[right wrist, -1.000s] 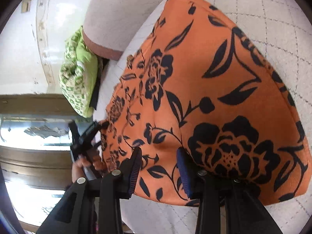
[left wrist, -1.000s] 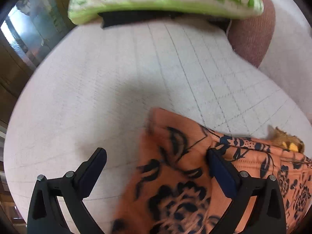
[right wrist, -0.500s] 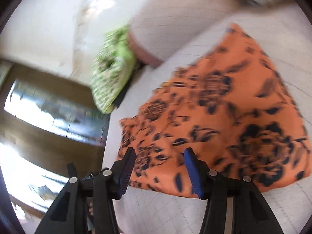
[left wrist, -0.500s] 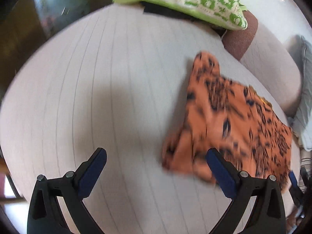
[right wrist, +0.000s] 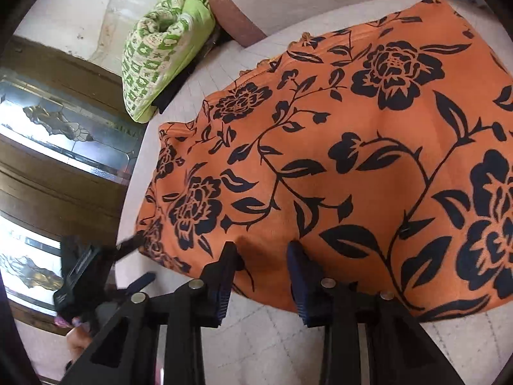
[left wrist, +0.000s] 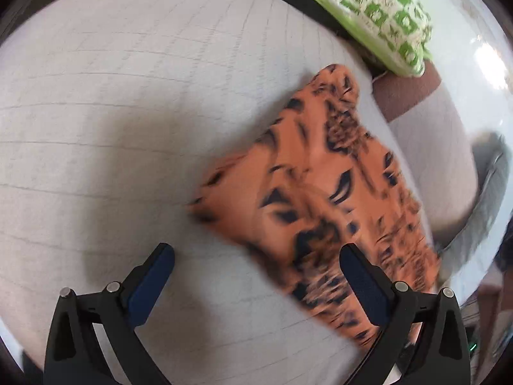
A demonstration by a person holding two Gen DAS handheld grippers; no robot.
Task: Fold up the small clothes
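An orange garment with a black flower print (right wrist: 352,147) lies flat on a pale quilted surface (left wrist: 128,102). In the left wrist view the garment (left wrist: 320,192) is blurred and lies ahead to the right. My left gripper (left wrist: 256,272) is open and empty, its right finger over the garment's near edge. My right gripper (right wrist: 261,256) is open, with its fingers at the garment's near edge and nothing held. The left gripper also shows in the right wrist view (right wrist: 128,256), at the garment's left corner.
A green and white patterned cushion (left wrist: 368,9) lies at the far end of the surface, also in the right wrist view (right wrist: 160,48). A brown-edged bolster (left wrist: 407,93) lies beside it. A wooden cabinet with glass panels (right wrist: 64,128) stands beyond the surface's left edge.
My left gripper has drawn back from the garment and swung, so the whole cloth now lies ahead. My right gripper has stayed open at the near edge and shifted closer.
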